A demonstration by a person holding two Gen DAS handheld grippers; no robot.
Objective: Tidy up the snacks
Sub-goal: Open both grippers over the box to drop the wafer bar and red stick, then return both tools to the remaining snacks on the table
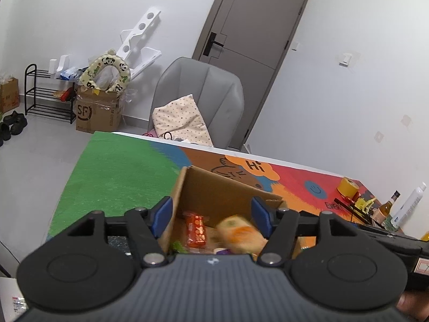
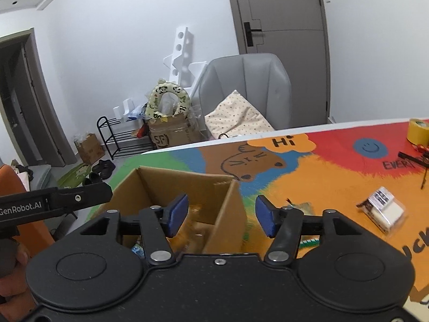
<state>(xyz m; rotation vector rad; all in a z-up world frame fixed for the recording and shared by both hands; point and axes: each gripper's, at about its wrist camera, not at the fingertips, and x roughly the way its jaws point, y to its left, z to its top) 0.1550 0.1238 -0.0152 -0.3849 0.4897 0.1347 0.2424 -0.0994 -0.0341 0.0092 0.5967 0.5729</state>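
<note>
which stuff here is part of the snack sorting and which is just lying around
Part of the job:
- cardboard box
- red snack pack in the box
- blurred yellow snack in the box
- wrapped snack on the mat
- left tongs and right tongs, both open

Lying about:
- tape roll
- bottles
- chair
- shoe rack

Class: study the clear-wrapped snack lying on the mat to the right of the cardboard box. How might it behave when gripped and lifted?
The clear-wrapped snack probably feels slippery, given its glossy film. It looks blocky and flat-sided, so rolling seems unlikely. The soft-looking white piece inside may squash under a tight grip.
</note>
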